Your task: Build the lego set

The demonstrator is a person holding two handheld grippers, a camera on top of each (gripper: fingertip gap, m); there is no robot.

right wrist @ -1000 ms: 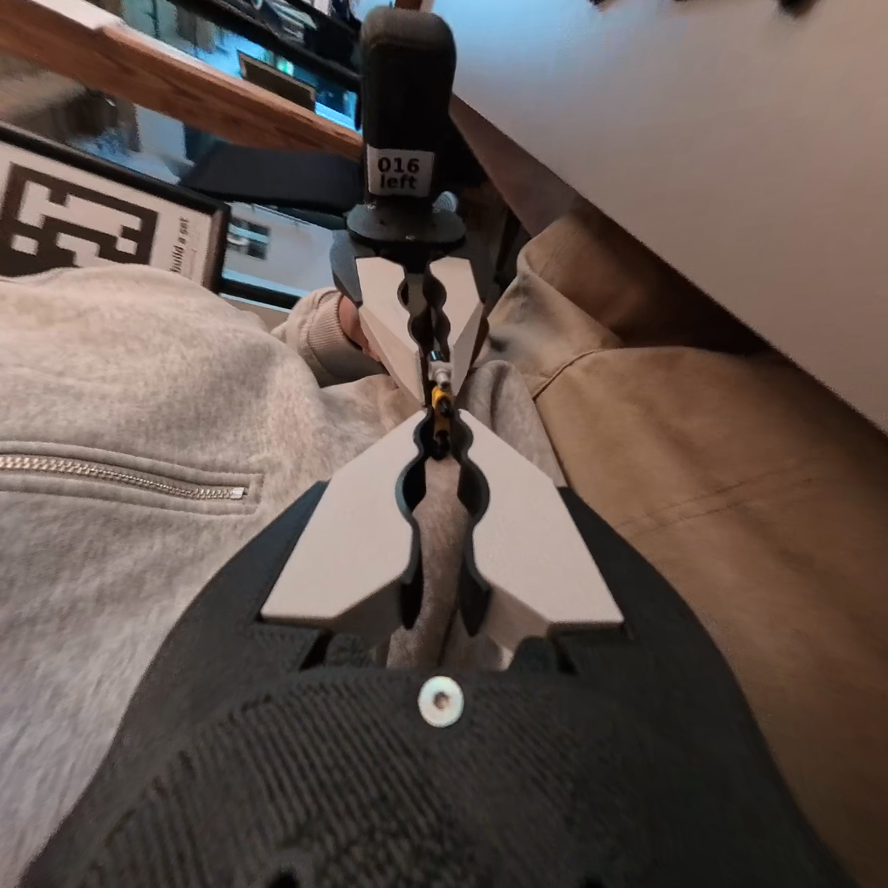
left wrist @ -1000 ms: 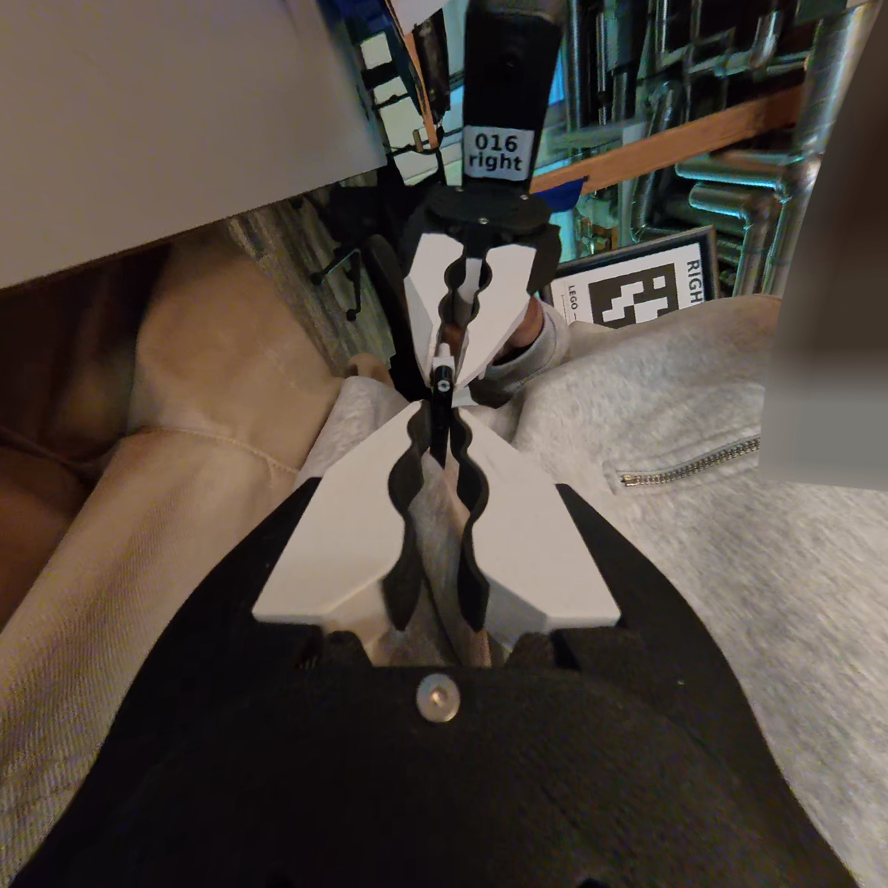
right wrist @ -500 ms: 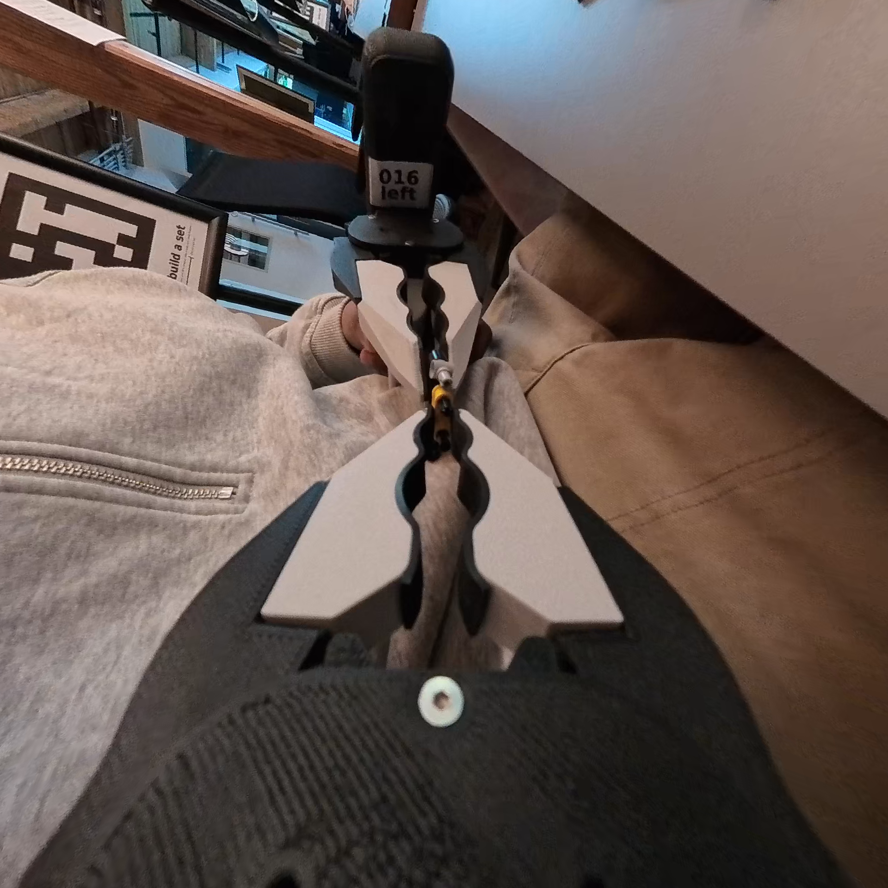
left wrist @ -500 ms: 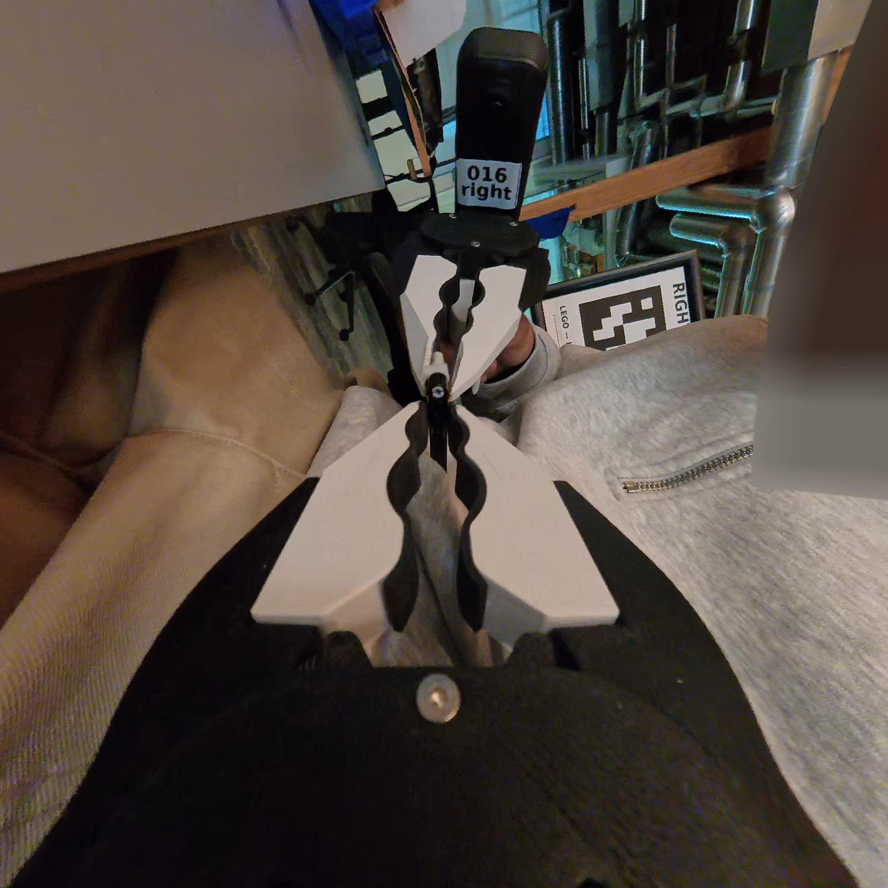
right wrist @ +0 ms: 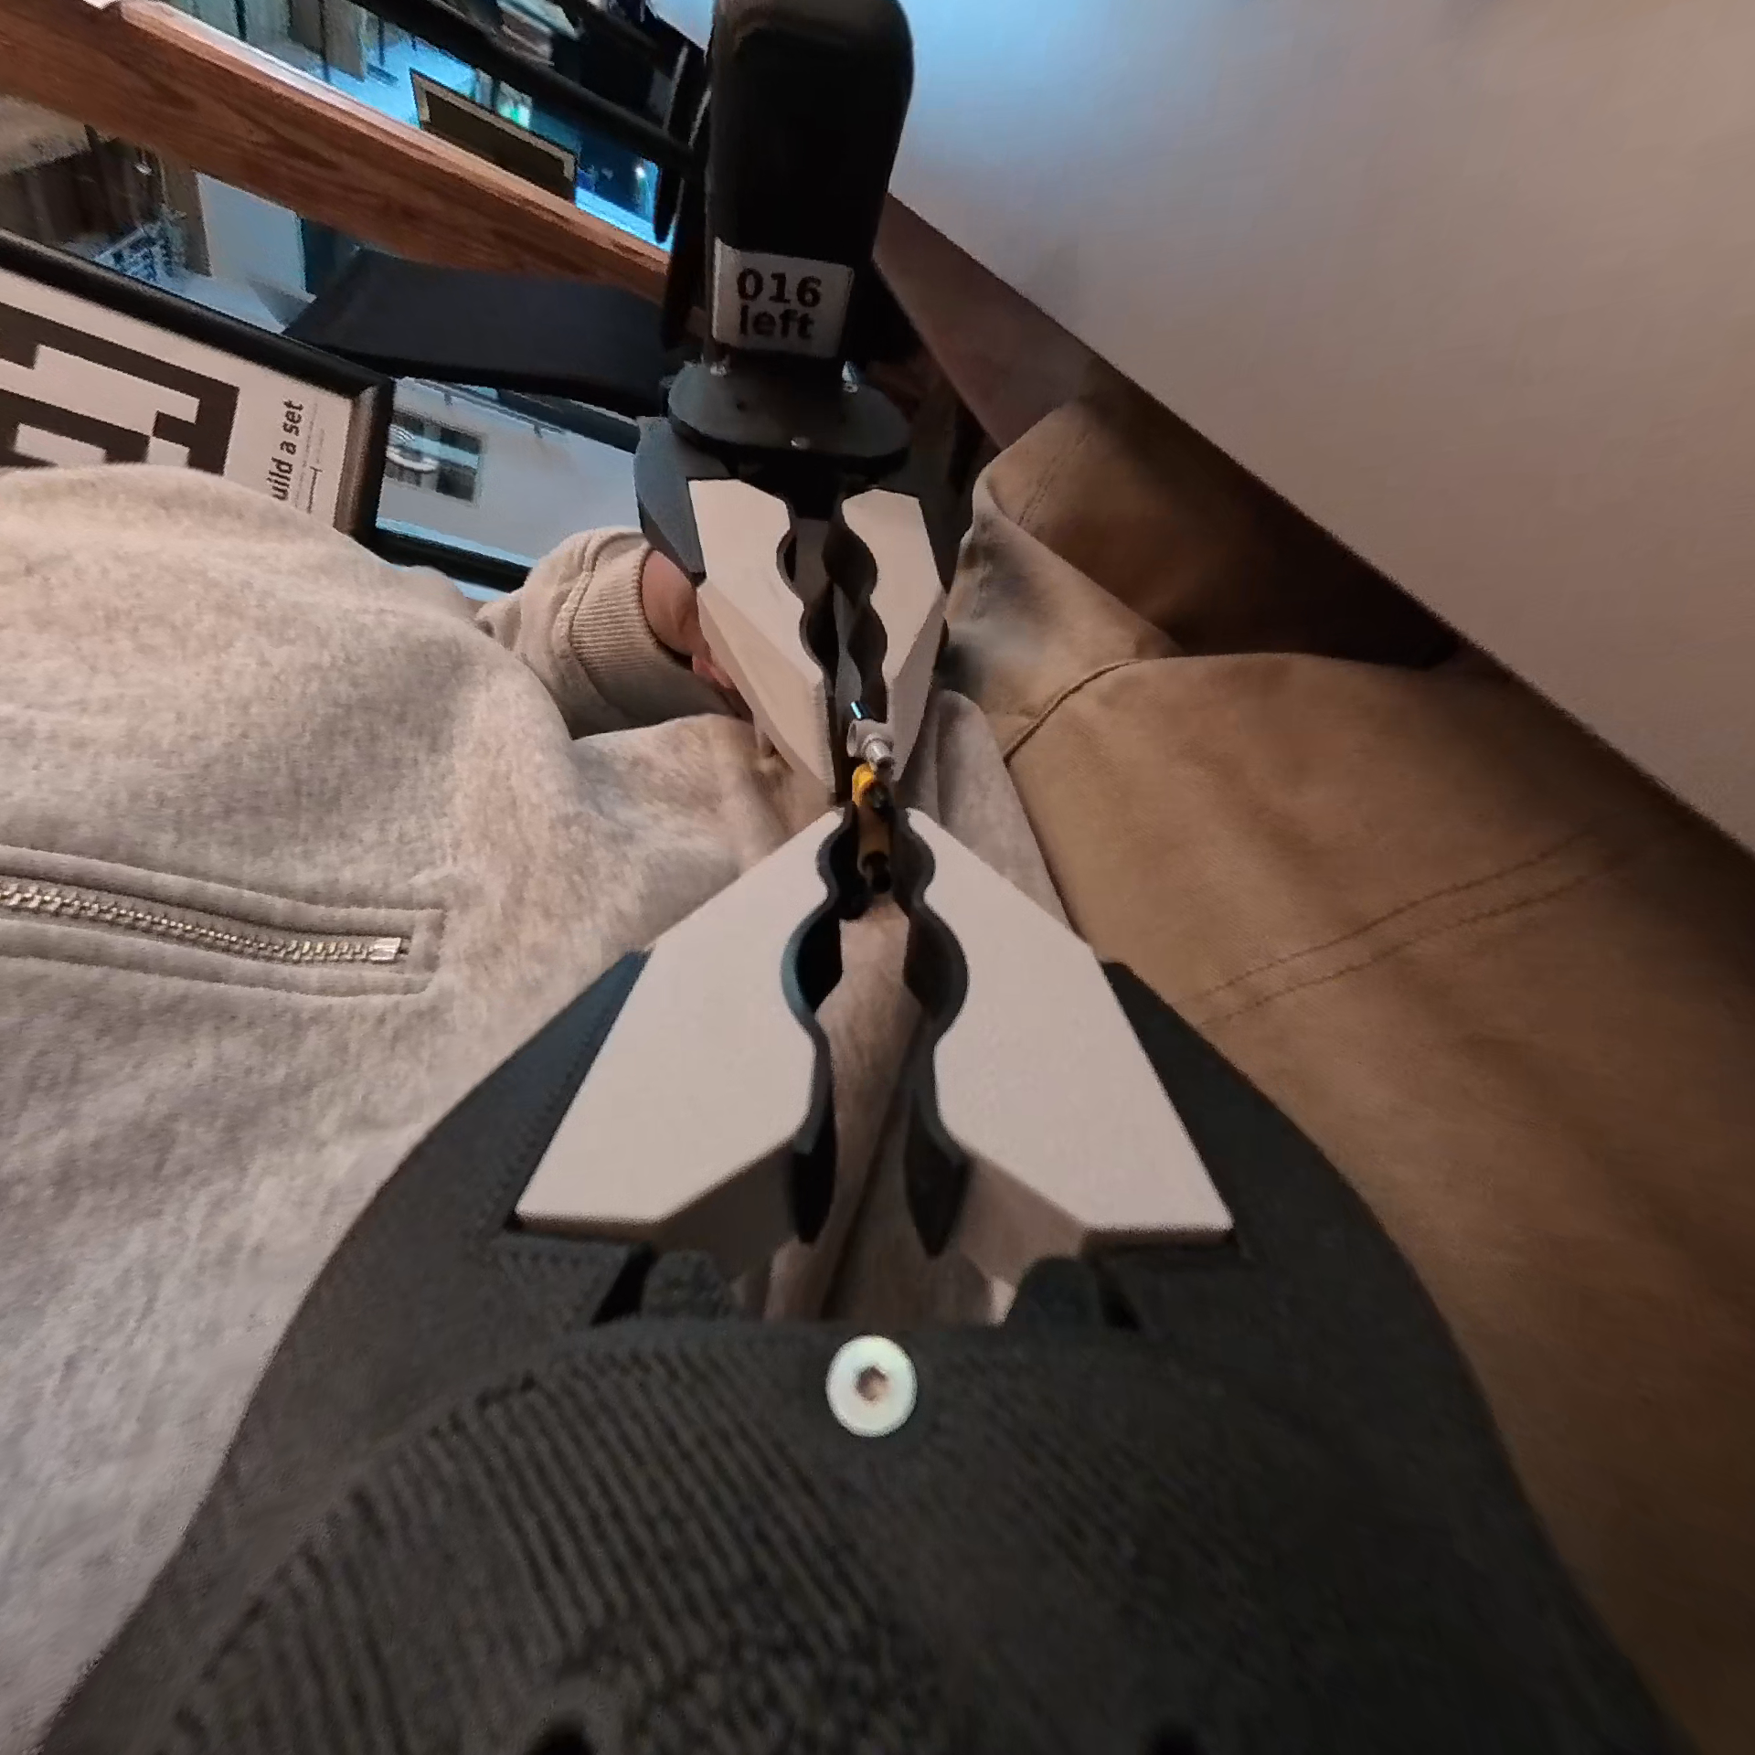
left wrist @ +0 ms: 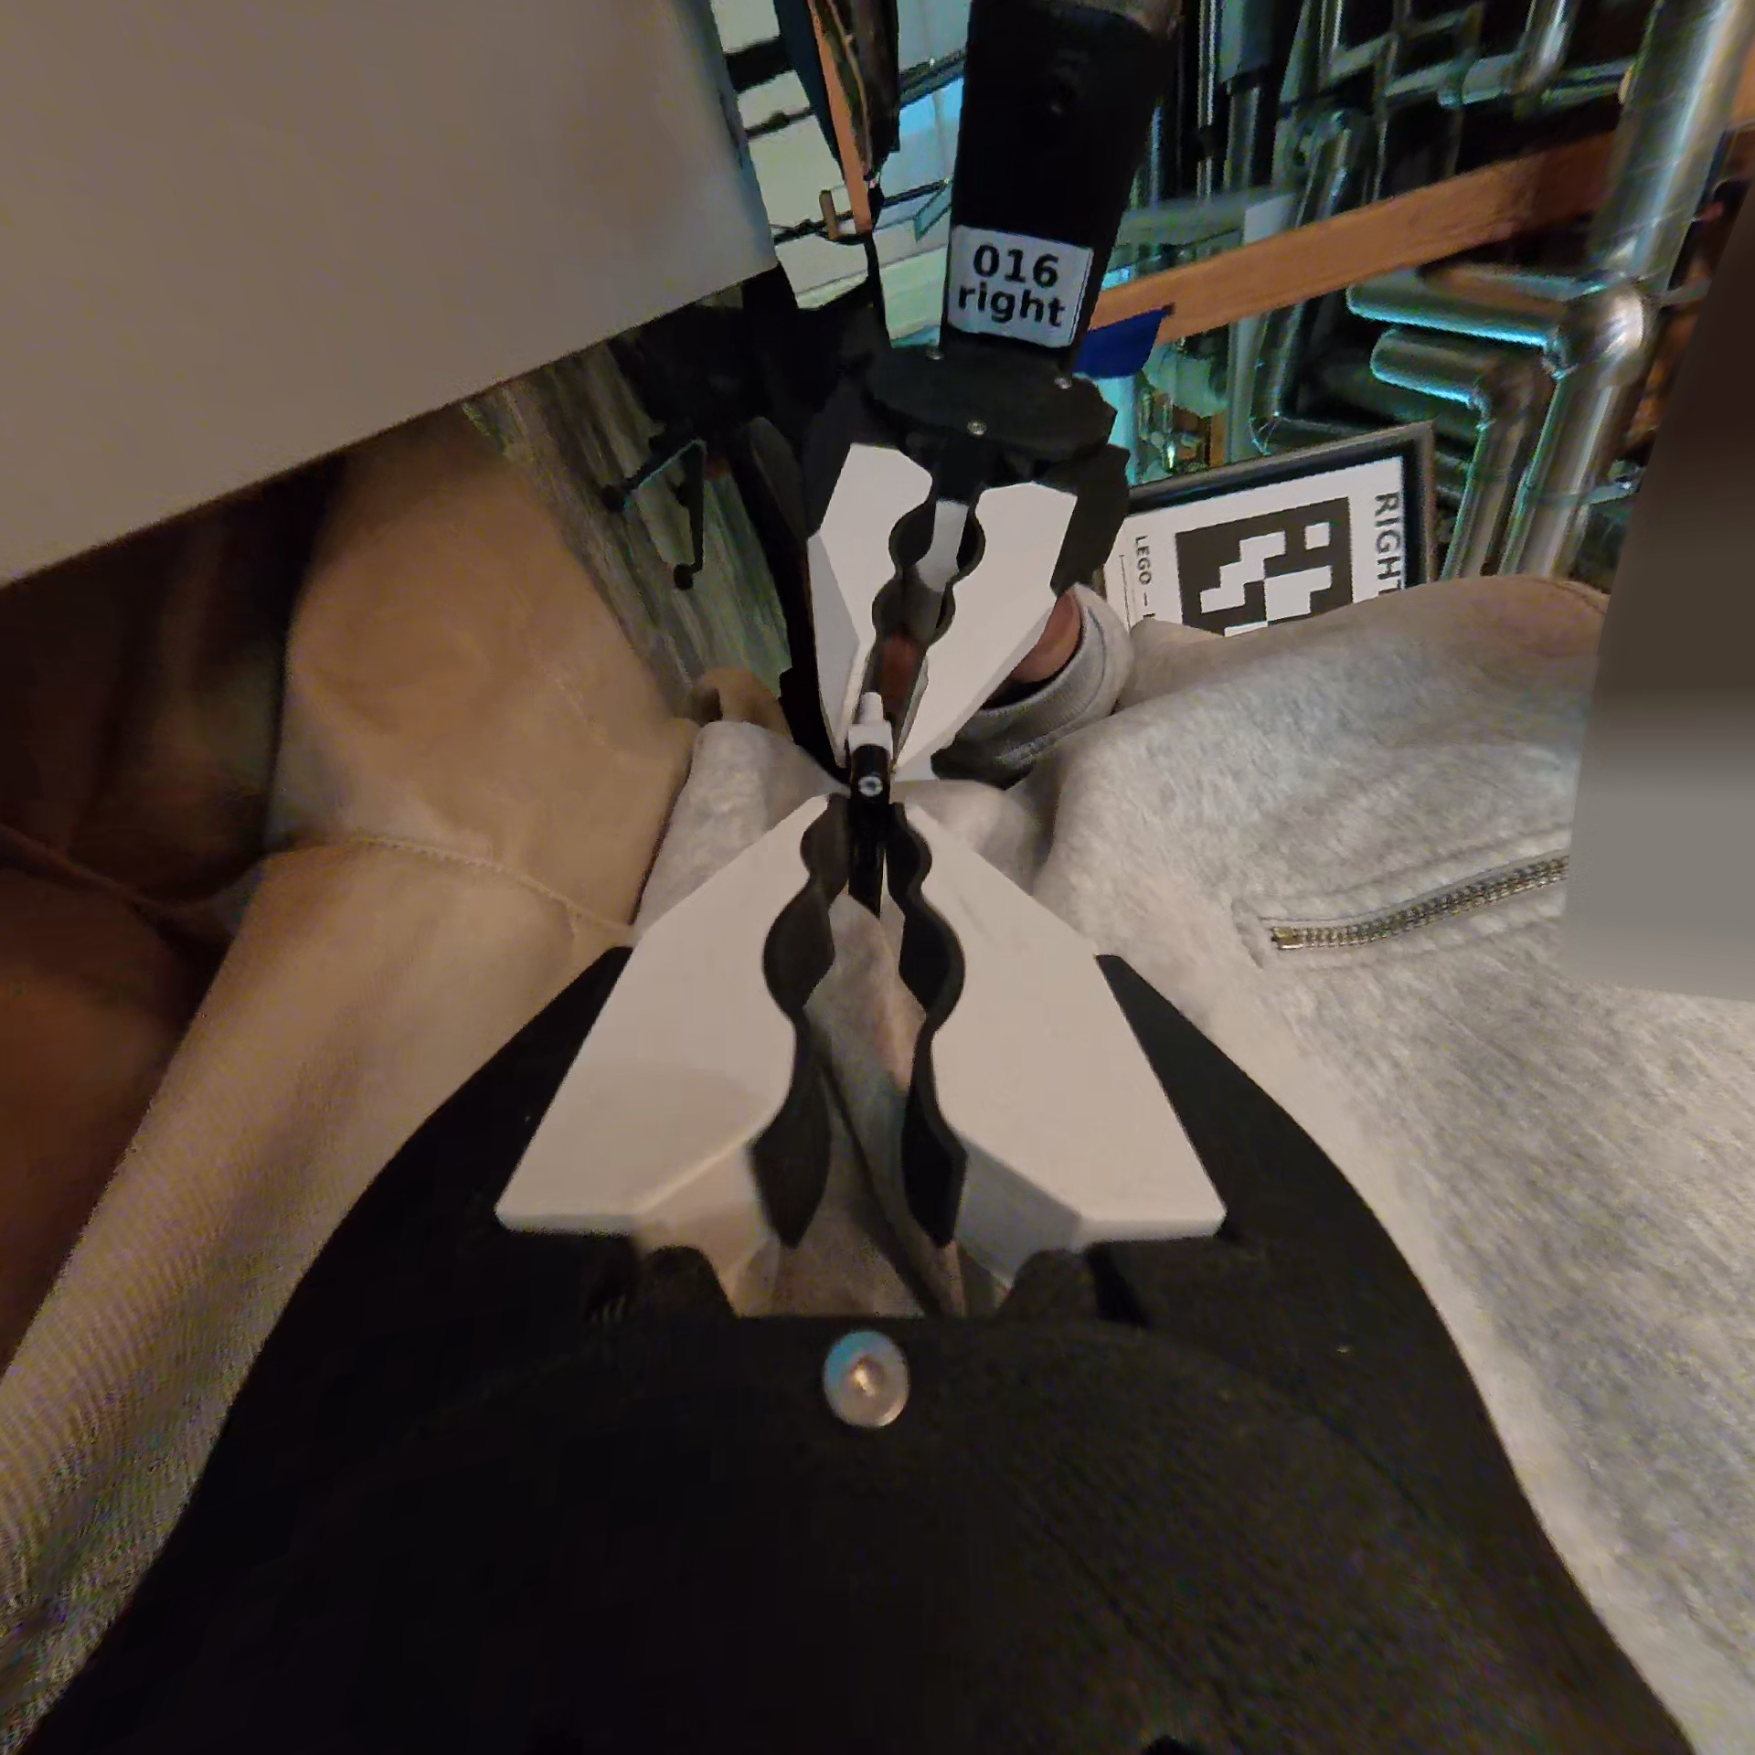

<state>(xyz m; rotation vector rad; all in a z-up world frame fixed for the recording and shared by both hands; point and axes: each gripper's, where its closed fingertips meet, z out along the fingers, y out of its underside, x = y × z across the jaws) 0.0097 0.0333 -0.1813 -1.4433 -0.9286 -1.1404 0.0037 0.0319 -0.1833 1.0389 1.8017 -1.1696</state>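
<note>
My left gripper point(left wrist: 866, 828) is shut on a thin black lego piece point(left wrist: 866, 855) with a small white end. Facing it tip to tip is my right gripper point(left wrist: 872, 726), with a small white part point(left wrist: 872, 736) at its tips. In the right wrist view my right gripper point(right wrist: 869, 840) is shut on a small yellow and black lego piece point(right wrist: 866, 826). The left gripper point(right wrist: 869, 731) opposite shows a small grey end point(right wrist: 874, 736) that meets the yellow piece. Both grippers hover above a person's lap.
The pale underside of a table point(left wrist: 332, 190) point(right wrist: 1377, 285) hangs close overhead. Below are a grey zip-pocket sweatshirt point(left wrist: 1330, 1045) point(right wrist: 237, 760) and tan trousers point(right wrist: 1377, 950). A framed marker card point(left wrist: 1273, 560), a wooden shelf point(right wrist: 332, 161) and metal pipes point(left wrist: 1519, 332) stand behind.
Both grippers stay shut and tip to tip. The views have only shifted a little; the pieces remain pressed together between the tips.
</note>
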